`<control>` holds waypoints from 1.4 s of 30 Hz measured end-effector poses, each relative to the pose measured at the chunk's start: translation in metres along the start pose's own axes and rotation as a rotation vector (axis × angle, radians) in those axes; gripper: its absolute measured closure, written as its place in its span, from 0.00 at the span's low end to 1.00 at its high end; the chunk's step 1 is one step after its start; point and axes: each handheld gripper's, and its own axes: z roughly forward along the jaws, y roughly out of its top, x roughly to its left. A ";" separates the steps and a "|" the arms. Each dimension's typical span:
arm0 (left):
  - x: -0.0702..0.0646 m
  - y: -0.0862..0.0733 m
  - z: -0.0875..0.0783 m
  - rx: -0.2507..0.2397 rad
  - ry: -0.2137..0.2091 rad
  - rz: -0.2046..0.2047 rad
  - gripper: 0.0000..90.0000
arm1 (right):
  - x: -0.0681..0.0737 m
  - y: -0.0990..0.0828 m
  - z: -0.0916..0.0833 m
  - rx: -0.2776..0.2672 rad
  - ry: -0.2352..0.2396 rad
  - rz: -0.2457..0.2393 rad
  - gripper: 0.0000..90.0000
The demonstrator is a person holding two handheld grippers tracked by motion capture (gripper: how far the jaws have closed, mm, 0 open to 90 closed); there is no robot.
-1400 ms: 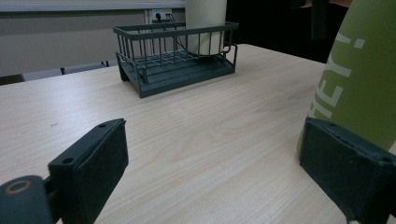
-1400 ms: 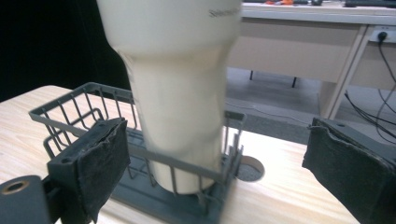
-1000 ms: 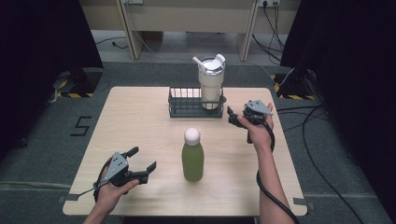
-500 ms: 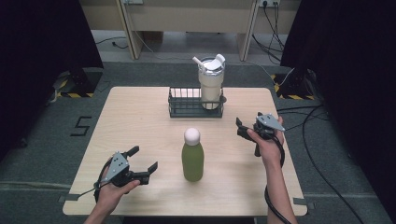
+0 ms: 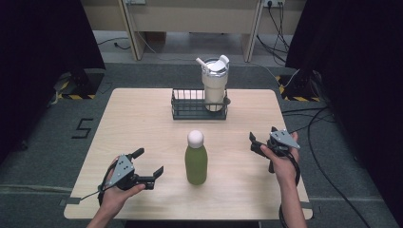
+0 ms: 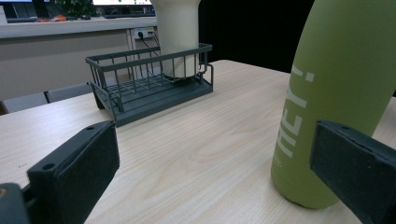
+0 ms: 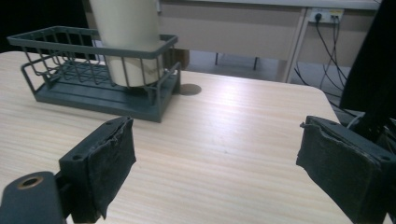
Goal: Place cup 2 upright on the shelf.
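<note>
A green bottle (image 5: pixel 196 164) with a white cap stands upright near the middle of the wooden table (image 5: pixel 142 123); its side (image 6: pixel 336 93) looms close in the left gripper view. At the back, a cream tumbler (image 5: pixel 215 85) stands in the right end of a dark wire basket (image 5: pixel 190 105). My left gripper (image 5: pixel 148 163) rests at the front left, open and empty, aimed toward the bottle. My right gripper (image 5: pixel 262 137) hovers at the right side, open and empty, facing the basket (image 7: pixel 93 79) and tumbler (image 7: pixel 125 42).
Cables (image 5: pixel 313 128) trail on the floor to the right of the table. A desk frame (image 5: pixel 190 19) stands beyond the far edge. The number 5 (image 5: pixel 81 128) is marked on the floor at the left.
My right gripper has drawn back from beside the basket toward the near right of the table. The left gripper, the bottle and the tumbler have stayed put.
</note>
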 end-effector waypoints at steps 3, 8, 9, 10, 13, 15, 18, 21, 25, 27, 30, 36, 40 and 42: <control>-0.001 0.000 0.001 -0.001 -0.008 -0.002 0.00 | -0.003 -0.002 -0.003 0.006 -0.015 0.003 0.13; -0.004 0.004 0.002 -0.018 -0.023 -0.011 0.00 | -0.005 -0.003 -0.003 0.009 -0.027 0.008 0.13; -0.005 0.005 0.002 -0.023 -0.026 -0.015 0.00 | -0.005 -0.003 -0.003 0.007 -0.025 0.008 0.13; -0.005 0.006 0.003 -0.027 -0.029 -0.017 0.00 | -0.004 -0.003 -0.002 0.010 -0.025 0.004 0.13; -0.008 0.009 0.007 -0.030 -0.041 -0.015 0.00 | -0.003 -0.003 -0.001 0.012 -0.021 0.004 0.14; -0.012 0.009 0.010 -0.027 -0.056 -0.013 0.00 | -0.003 -0.003 -0.001 0.012 -0.020 0.003 0.14; -0.017 0.010 0.015 -0.020 -0.078 -0.005 0.00 | -0.003 -0.004 -0.002 0.014 -0.021 0.004 0.14; -0.021 0.010 0.020 -0.019 -0.101 -0.013 0.00 | -0.005 -0.003 -0.002 0.017 -0.024 0.007 0.14; -0.028 0.013 0.027 -0.021 -0.130 -0.005 0.00 | -0.007 -0.003 -0.003 0.017 -0.029 0.009 0.14; -0.031 0.015 0.030 -0.022 -0.145 -0.001 0.00 | -0.007 -0.003 -0.003 0.014 -0.030 0.012 0.14; -0.037 0.016 0.036 -0.019 -0.167 0.004 0.00 | -0.008 -0.003 -0.004 0.013 -0.035 0.006 0.15; -0.049 0.018 0.049 -0.015 -0.213 0.015 0.01 | -0.007 -0.003 -0.003 0.018 -0.037 0.009 0.15; -0.054 0.020 0.055 -0.012 -0.230 0.030 0.02 | -0.008 -0.003 -0.003 0.020 -0.038 0.012 0.15; -0.055 0.022 0.058 -0.010 -0.237 0.036 0.02 | -0.008 -0.003 -0.003 0.021 -0.038 0.014 0.15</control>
